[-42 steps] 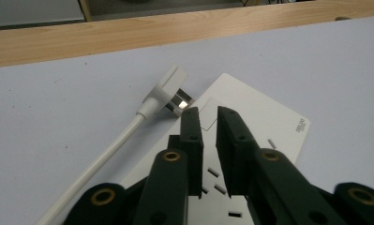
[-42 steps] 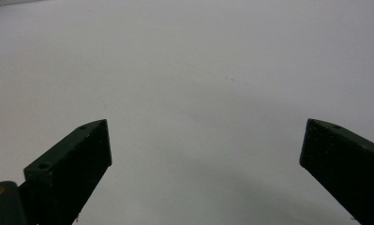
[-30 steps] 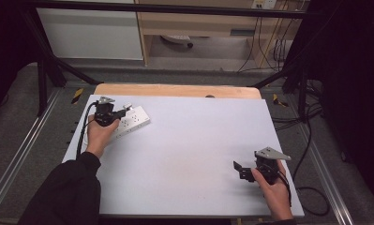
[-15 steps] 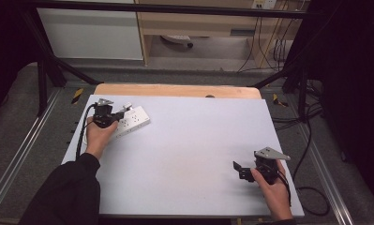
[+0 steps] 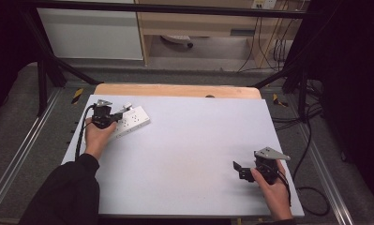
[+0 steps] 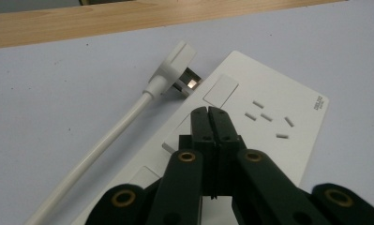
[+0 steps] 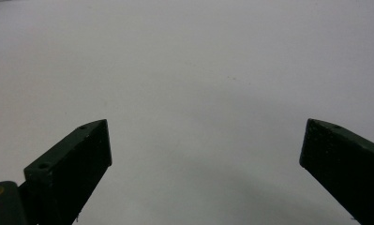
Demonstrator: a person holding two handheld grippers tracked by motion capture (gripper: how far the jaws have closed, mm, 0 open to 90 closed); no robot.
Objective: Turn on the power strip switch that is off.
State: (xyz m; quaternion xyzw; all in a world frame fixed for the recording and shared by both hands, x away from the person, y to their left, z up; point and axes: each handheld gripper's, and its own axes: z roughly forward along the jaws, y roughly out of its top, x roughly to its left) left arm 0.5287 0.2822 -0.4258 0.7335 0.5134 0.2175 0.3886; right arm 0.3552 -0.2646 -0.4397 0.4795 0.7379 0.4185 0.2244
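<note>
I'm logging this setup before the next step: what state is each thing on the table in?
Left gripper: shut, empty, tips over the socket panel.
Right gripper: open, empty, above bare table.
Socket panel: flat on the table.
White plug: prongs at the panel's edge, bare metal showing, not fully in.
Plug cord: slack on the table.

A lab or workshop is showing here: a black metal frame point(image 5: 39, 70) is surrounding the white desk point(image 5: 189, 154), and cables point(image 5: 269, 47) are hanging behind it.
</note>
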